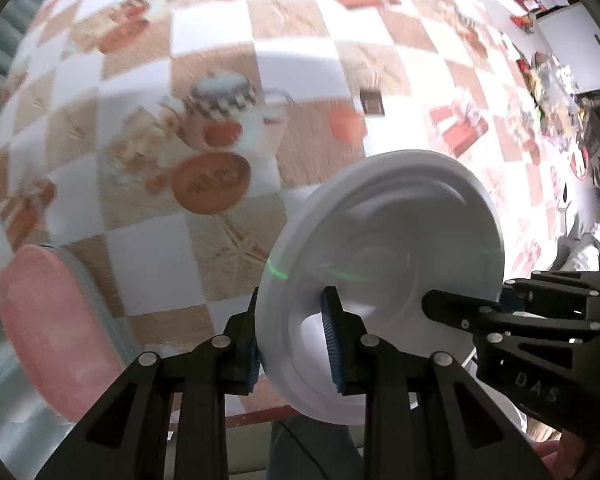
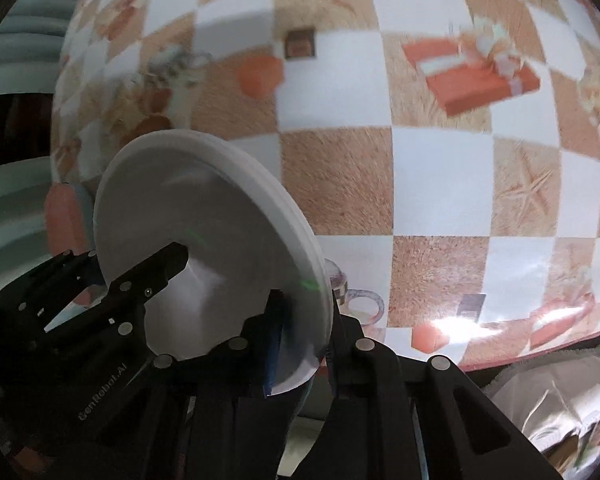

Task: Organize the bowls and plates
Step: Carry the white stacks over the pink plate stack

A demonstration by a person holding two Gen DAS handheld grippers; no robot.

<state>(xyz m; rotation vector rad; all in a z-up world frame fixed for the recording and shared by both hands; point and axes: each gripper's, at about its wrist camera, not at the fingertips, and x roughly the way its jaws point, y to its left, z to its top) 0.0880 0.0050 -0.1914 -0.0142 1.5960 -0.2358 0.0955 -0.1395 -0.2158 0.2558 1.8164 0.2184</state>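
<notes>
Checkered tablecloth (image 1: 148, 248) printed with cups and bowls covers the table. Above it, tilted on edge, a white plate (image 1: 384, 264) is clamped at opposite rims by left gripper (image 1: 292, 340) and right gripper (image 2: 304, 344); a pink plate (image 1: 48, 328) lies left of it.

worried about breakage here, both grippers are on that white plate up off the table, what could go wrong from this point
1. The white plate is tilted in the air, pinched only at its rim by the left gripper and right gripper. If they pull apart or twist unevenly, it could slip and drop onto the checkered tablecloth.
2. The pink plate lies at the table's edge near the left gripper; a low swing might knock it.
</notes>
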